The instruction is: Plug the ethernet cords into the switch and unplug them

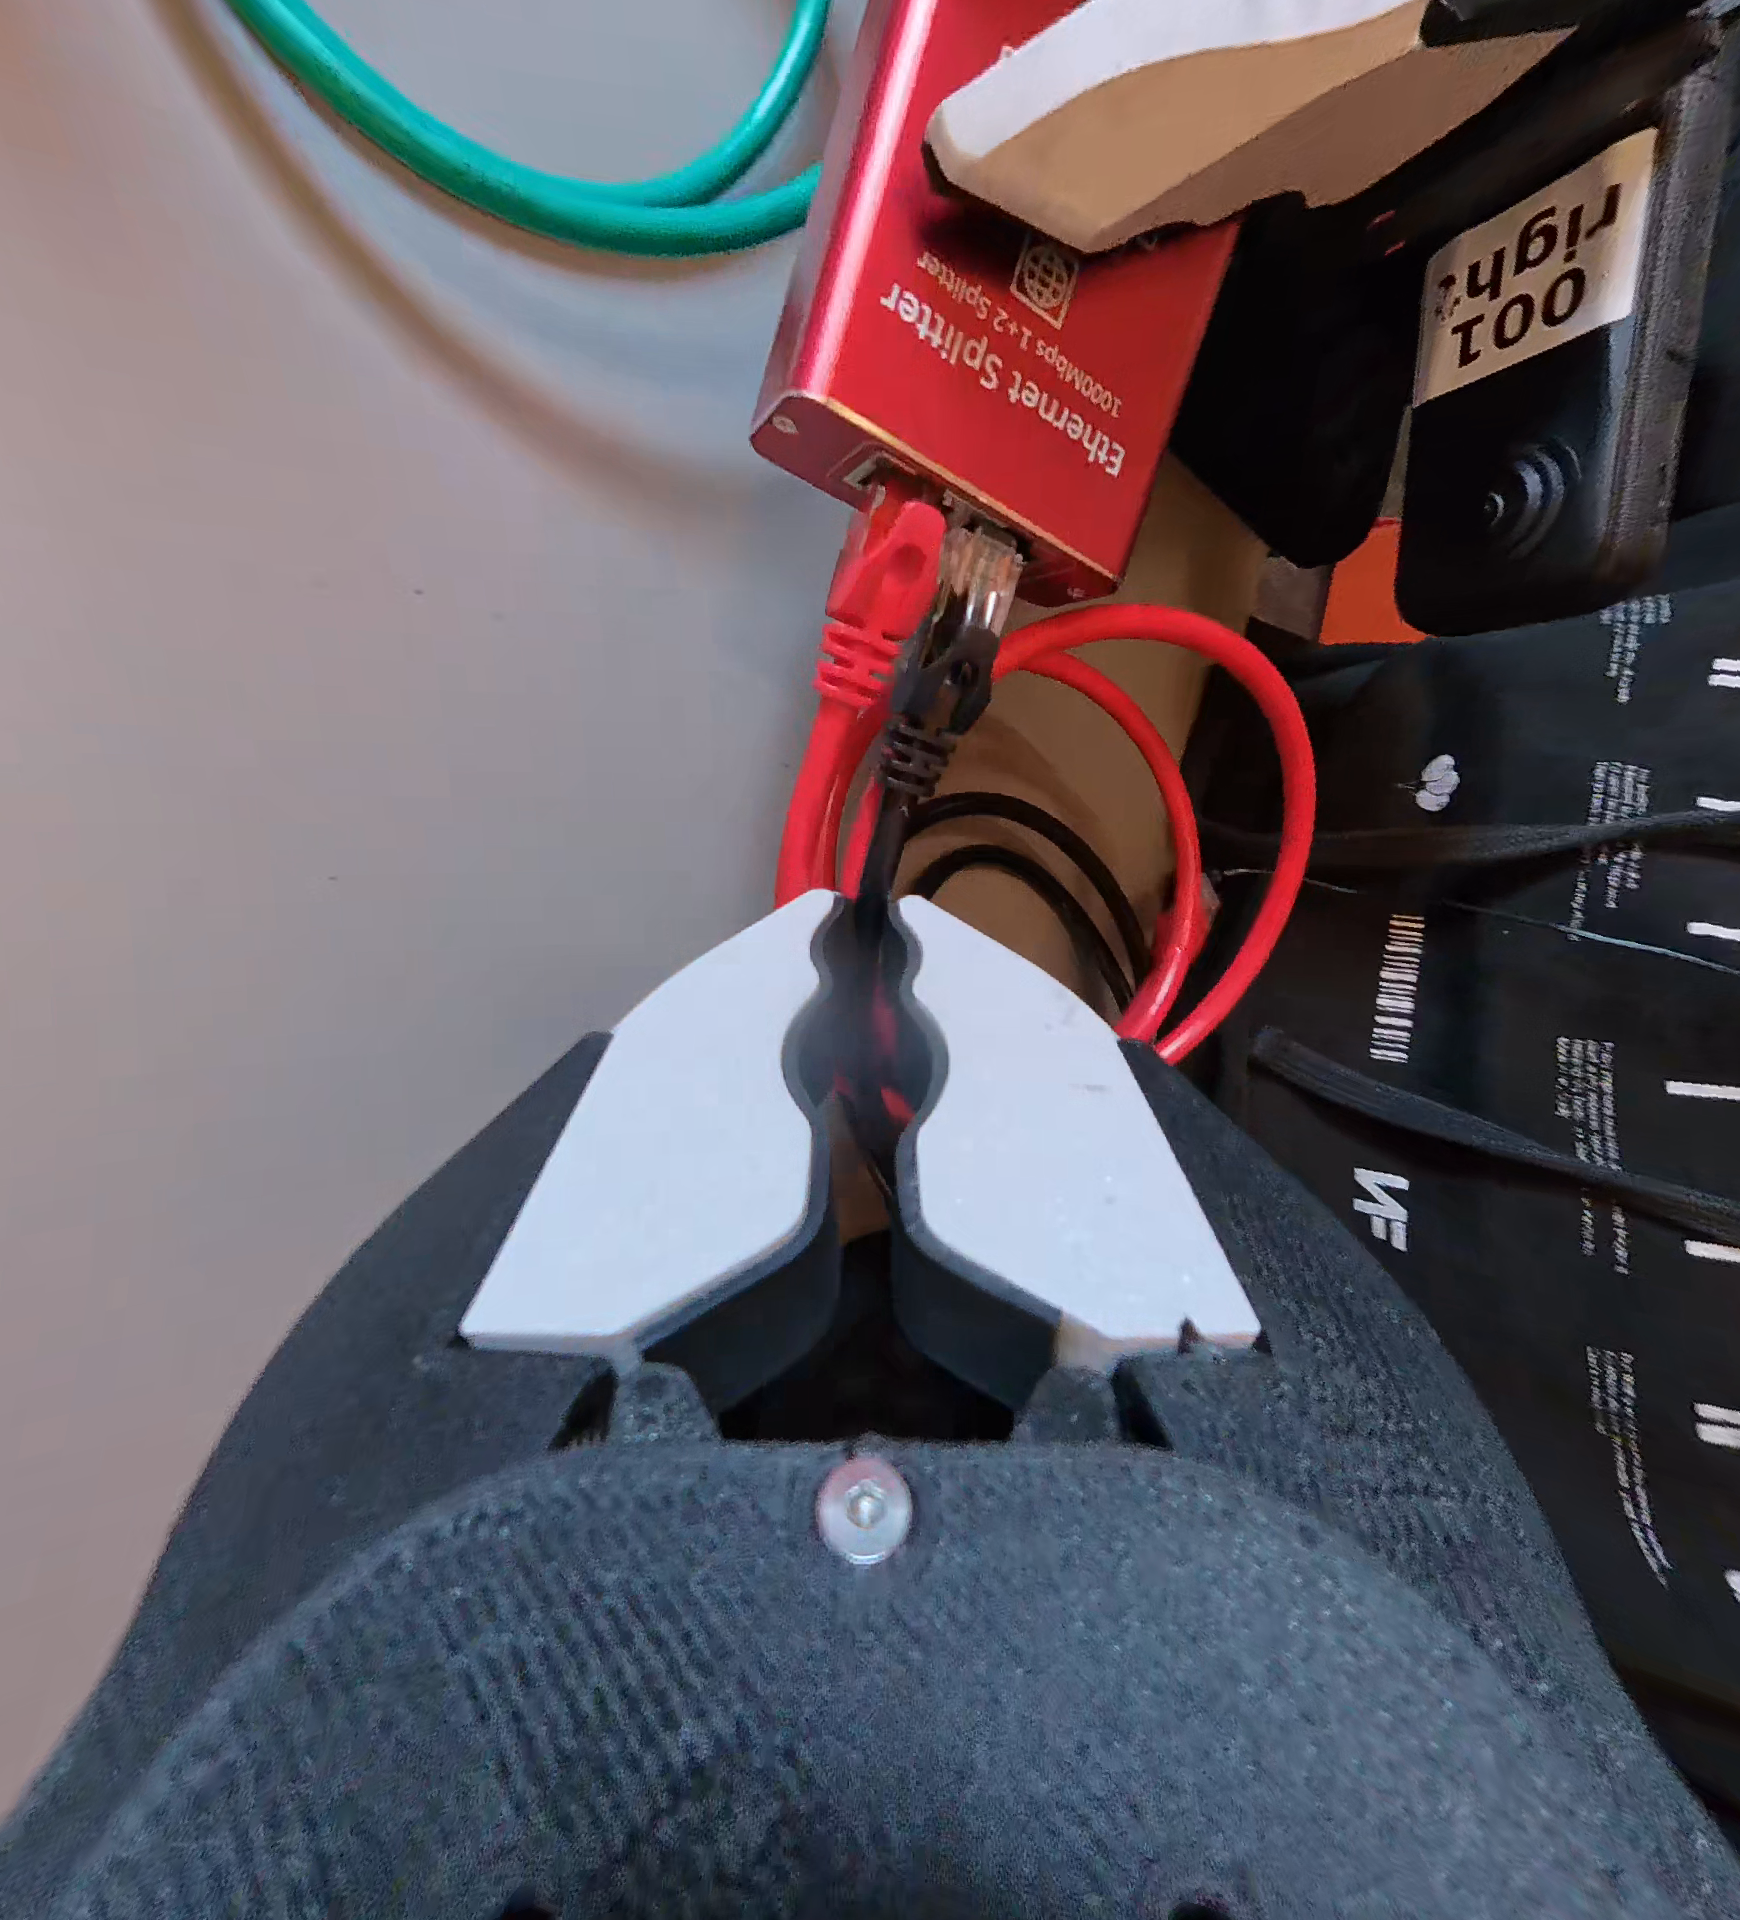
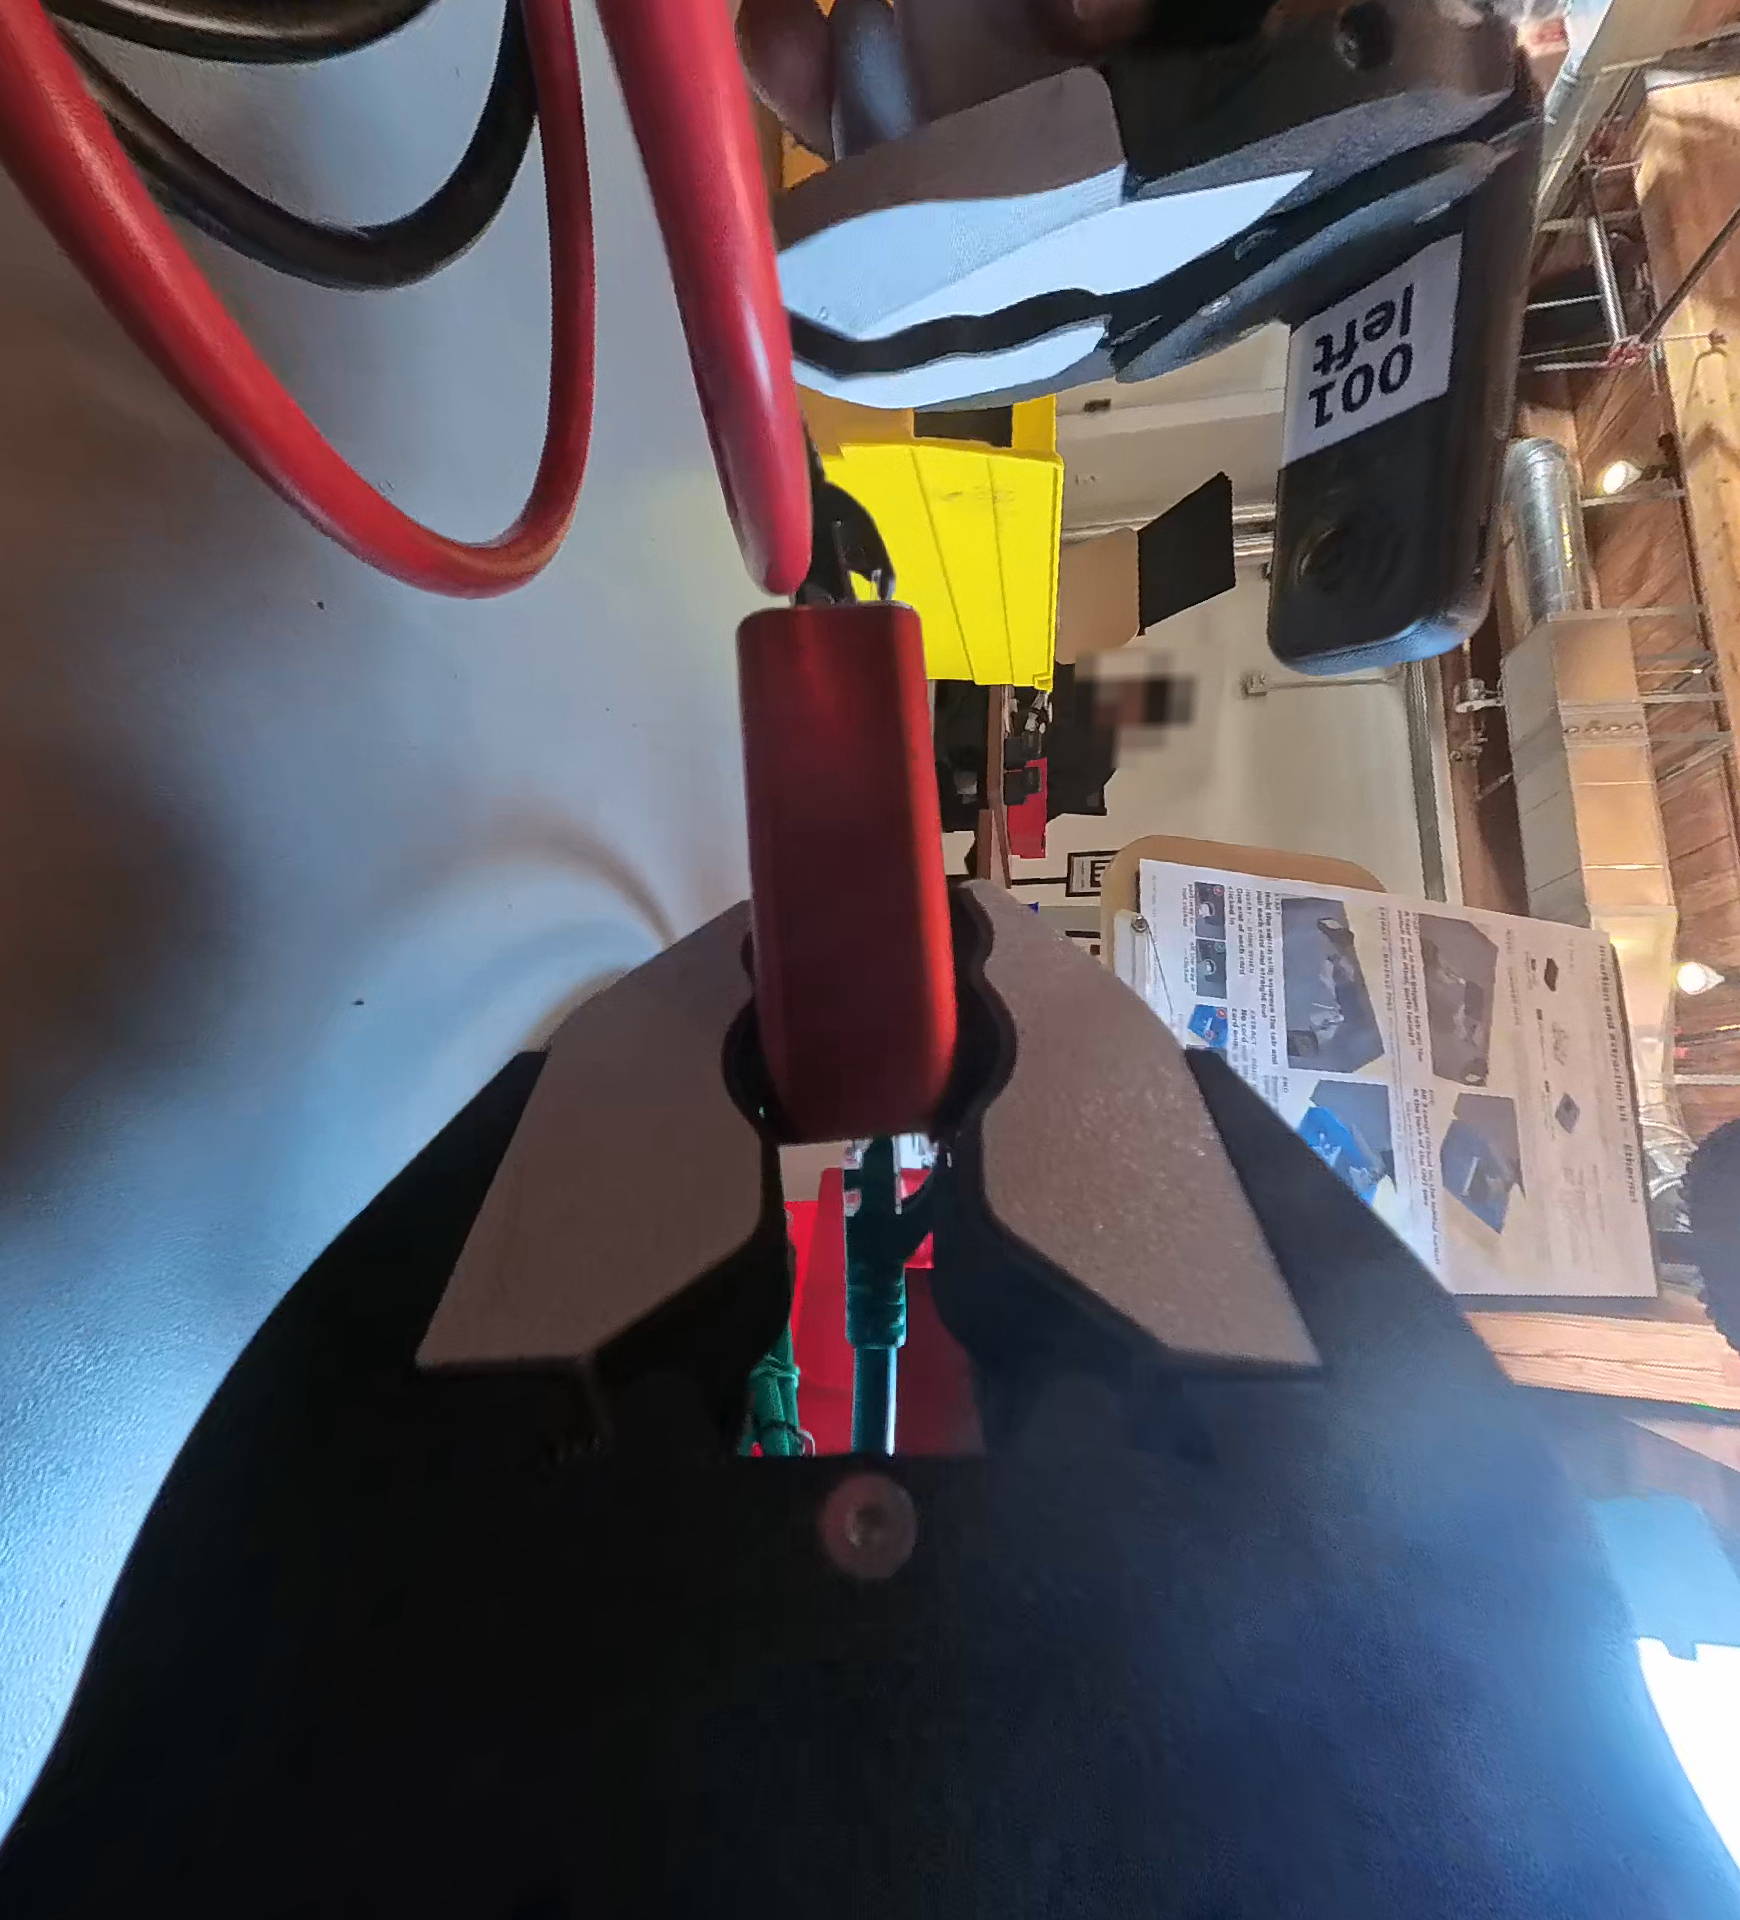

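Note:
The red metal switch [image 1: 991, 291] is held above the white table. My right gripper [image 2: 855, 914] is shut on the switch [image 2: 845, 883]; its finger [image 1: 1136, 125] lies over the switch's top in the left wrist view. A red cord's plug [image 1: 881, 582] sits in one port. Beside it is the black cord's clear plug [image 1: 980, 582], with its tip at the mouth of the second port; I cannot tell how deep. My left gripper [image 1: 864, 914] is shut on the black cord [image 1: 913, 769] a little behind that plug. A green cord [image 2: 871, 1299] enters the switch's other end.
The green cord [image 1: 575, 197] loops over the white table [image 1: 326, 727]. Red cord loops [image 2: 222, 364] hang near the switch. A person in black clothing [image 1: 1572, 1039] stands at the right. A yellow bin [image 2: 959, 540] and a printed sheet on a board [image 2: 1417, 1070] are behind.

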Demonstrator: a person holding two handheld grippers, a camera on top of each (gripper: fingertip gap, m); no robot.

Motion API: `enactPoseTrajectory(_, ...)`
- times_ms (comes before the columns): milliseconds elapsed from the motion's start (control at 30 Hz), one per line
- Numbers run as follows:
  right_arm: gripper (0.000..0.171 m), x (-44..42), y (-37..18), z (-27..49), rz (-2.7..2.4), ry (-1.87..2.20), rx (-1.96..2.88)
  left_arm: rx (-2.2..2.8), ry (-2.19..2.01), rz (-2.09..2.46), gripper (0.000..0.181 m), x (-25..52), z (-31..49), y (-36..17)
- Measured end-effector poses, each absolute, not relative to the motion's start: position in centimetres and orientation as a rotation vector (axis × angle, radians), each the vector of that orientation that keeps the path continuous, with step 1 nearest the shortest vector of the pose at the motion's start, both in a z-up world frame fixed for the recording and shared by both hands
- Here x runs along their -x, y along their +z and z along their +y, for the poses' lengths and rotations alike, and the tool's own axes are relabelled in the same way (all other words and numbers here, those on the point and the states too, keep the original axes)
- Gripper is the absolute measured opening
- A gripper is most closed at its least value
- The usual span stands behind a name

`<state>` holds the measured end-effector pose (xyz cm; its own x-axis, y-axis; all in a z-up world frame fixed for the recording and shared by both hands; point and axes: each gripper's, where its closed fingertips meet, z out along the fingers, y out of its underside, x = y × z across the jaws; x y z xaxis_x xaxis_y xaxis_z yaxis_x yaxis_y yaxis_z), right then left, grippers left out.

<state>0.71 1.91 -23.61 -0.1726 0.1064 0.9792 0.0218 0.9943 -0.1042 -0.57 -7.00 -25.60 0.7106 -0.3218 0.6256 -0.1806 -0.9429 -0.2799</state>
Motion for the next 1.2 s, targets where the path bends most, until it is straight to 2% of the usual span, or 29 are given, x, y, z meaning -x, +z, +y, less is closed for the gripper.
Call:
enactPoseTrajectory(200,0.029,-0.9,-23.3,2.2,-1.731,0.068,0.107,2.667,-1.159,0.468,0.005,-0.4,-7.3,-24.2)
enactPoseTrajectory(533,0.030,-1.3,-23.5,0.5,-1.737,0.082,-0.002,2.770,-1.224,0.421,0.006,-0.3,-8.1,-25.4)
enactPoseTrajectory(733,0.029,-1.1,-24.0,-0.6,-1.749,0.066,-0.060,2.869,-1.180,0.514,0.005,-0.8,-8.7,-26.0)
enactPoseTrajectory(1200,0.028,-1.7,-24.8,-1.4,-1.793,0.130,-0.081,2.743,-1.032,0.782,0.002,-1.7,-8.4,-26.2)
